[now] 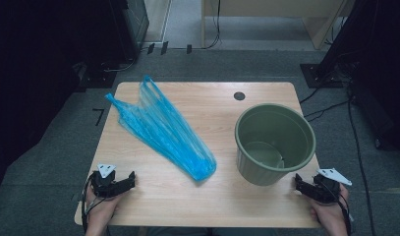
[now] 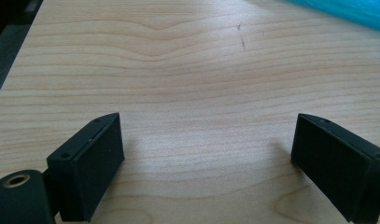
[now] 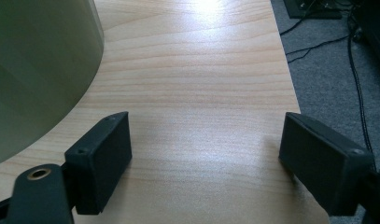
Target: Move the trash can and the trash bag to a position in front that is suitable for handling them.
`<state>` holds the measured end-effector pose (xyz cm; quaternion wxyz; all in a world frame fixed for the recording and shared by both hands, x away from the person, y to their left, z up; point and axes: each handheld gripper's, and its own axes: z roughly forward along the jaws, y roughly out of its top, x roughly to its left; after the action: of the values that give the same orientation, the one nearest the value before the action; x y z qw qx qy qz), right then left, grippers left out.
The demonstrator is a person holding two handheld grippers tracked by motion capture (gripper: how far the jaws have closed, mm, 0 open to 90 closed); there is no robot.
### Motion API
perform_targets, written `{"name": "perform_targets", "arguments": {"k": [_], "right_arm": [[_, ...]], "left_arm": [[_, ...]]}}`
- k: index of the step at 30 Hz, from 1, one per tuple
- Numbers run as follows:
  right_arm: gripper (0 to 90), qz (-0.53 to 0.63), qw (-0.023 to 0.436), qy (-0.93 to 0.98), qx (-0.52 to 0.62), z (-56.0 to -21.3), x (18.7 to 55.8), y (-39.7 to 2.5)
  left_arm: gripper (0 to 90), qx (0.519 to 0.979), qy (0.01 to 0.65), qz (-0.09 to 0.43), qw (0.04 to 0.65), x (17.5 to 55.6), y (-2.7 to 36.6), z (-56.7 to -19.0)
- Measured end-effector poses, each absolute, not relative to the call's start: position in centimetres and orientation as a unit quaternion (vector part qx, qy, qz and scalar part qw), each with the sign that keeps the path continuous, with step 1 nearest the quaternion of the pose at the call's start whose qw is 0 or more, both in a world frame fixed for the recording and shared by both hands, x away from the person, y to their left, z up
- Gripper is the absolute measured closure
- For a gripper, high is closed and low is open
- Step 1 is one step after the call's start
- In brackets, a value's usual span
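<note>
A crumpled blue plastic bag (image 1: pixel 160 128) lies diagonally across the left half of the wooden table (image 1: pixel 187 206), its handles toward the far left corner. Its edge shows at the top right of the left gripper view (image 2: pixel 351 9). A green bucket (image 1: pixel 275 142) stands upright on the right half, empty inside; its wall (image 3: pixel 33 70) fills the left of the right gripper view. My left gripper (image 1: pixel 128 180) rests at the near left edge, open, nothing between its jaws (image 2: pixel 206 154). My right gripper (image 1: pixel 299 182) sits at the near right corner beside the bucket, open and empty (image 3: pixel 204 154).
A round cable hole (image 1: pixel 239 96) sits in the table's far right part. Grey carpet surrounds the table, with cables (image 1: pixel 335 105) on the floor at the right and dark equipment at the far left and right. The table's right edge (image 3: pixel 290 93) lies close to my right gripper.
</note>
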<state>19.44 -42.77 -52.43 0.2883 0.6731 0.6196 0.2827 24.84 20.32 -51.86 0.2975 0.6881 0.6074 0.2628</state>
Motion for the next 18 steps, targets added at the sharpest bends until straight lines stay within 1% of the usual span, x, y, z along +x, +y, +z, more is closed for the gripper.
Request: {"name": "perform_targets", "arguments": {"k": [1,3,6,7,10,12,13,14,15,16,18], "right_arm": [[19.4,0.283,0.288,0.620,0.673,-52.4,19.4,-42.8],[32.8,0.282,0.300,0.613,0.674,-52.3,19.2,-42.7],[43.7,0.298,0.321,0.596,0.673,-51.7,18.9,-42.8],[45.0,0.320,0.311,0.591,0.672,-51.2,19.0,-43.0],[46.6,0.333,0.313,0.584,0.670,-50.6,19.2,-43.1],[46.9,0.344,0.333,0.579,0.660,-49.9,20.1,-43.3],[46.9,0.344,0.333,0.579,0.660,-49.9,20.1,-43.3],[46.9,0.345,0.357,0.567,0.657,-49.3,21.0,-43.7],[46.9,0.350,0.363,0.561,0.657,-49.1,21.4,-43.8],[46.9,0.350,0.363,0.561,0.657,-49.1,21.4,-43.8],[48.4,0.366,0.365,0.545,0.660,-48.5,22.6,-44.3]], "left_arm": [[8.3,0.688,0.607,0.263,0.297,24.9,20.3,-51.9],[8.3,0.688,0.607,0.263,0.297,24.8,20.3,-51.9],[8.4,0.686,0.610,0.264,0.296,24.8,20.2,-51.8],[8.5,0.686,0.610,0.264,0.296,24.9,20.1,-51.9],[8.5,0.686,0.611,0.264,0.295,25.0,19.9,-51.8],[13.9,0.679,0.617,0.259,0.303,25.1,19.8,-51.5],[13.9,0.679,0.617,0.259,0.303,25.1,19.8,-51.5],[13.9,0.676,0.619,0.253,0.310,25.2,19.6,-51.4],[13.9,0.675,0.620,0.252,0.312,25.3,19.6,-51.4],[13.9,0.675,0.617,0.254,0.314,25.4,19.4,-51.3],[13.9,0.675,0.615,0.255,0.318,25.5,19.1,-51.1]]}}
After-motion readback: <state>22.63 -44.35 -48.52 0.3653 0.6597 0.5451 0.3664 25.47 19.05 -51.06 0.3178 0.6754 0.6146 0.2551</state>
